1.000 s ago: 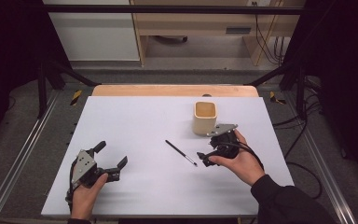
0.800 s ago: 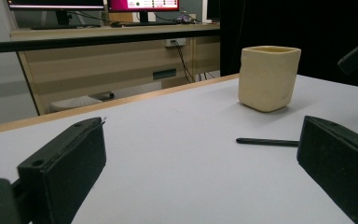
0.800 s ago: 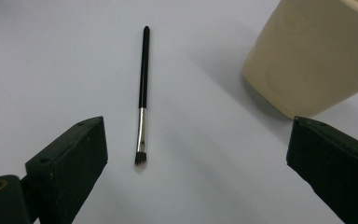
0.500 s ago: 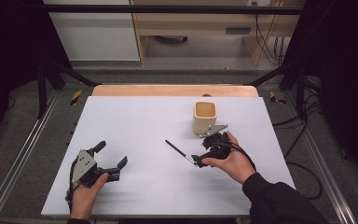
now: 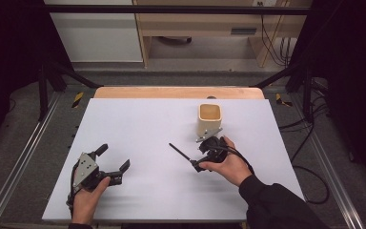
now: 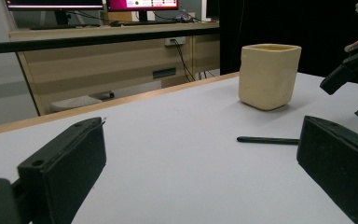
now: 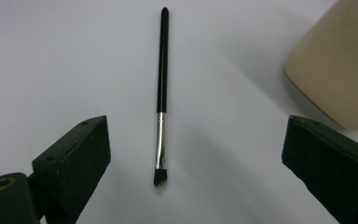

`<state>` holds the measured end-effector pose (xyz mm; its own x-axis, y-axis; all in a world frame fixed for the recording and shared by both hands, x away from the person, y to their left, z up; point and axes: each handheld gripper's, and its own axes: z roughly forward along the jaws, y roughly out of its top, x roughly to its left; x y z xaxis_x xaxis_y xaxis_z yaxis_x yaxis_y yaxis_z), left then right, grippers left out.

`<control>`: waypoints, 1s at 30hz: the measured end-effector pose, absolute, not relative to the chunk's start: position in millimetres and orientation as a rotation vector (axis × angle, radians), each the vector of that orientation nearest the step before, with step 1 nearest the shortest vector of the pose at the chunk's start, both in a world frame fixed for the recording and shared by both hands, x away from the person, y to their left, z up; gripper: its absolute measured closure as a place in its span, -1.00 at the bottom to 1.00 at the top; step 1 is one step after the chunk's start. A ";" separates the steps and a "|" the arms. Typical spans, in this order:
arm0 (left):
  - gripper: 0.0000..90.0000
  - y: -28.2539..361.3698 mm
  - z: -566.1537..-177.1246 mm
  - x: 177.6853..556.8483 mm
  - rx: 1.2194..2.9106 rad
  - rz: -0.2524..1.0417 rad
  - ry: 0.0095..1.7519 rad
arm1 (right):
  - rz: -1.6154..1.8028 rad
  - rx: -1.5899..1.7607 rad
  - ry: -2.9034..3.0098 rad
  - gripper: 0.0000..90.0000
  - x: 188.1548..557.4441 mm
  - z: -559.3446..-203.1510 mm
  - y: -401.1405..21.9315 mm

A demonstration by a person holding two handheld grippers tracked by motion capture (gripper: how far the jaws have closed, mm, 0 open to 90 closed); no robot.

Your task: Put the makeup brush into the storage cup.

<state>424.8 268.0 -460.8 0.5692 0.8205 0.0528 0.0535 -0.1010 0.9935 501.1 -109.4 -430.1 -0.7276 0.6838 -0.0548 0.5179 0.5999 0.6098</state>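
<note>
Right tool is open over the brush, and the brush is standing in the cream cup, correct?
Not quite. The right tool is open over the brush, but the brush lies flat on the white table, beside the cream cup, not in it. The right gripper view shows this.

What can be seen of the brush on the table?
The brush is slim: a long glossy black handle, a silver metal ferrule and a short dark bristle tuft. It lies flat on the white table, left of the cream cup and apart from it. The right gripper hangs over its bristle end, jaws wide on either side, touching nothing. Only the table touches it.
</note>
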 end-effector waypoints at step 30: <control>-0.97 267.0 -461.9 426.8 1.569 0.756 0.756 | 0.778 0.979 2.651 0.10 515.2 -458.0 -76.8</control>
<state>426.8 267.0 -461.9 0.5810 0.8119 0.0575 0.0581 -0.1119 0.9920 515.2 -76.8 -458.0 -0.7574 0.6528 -0.0137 0.5419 0.6402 0.5445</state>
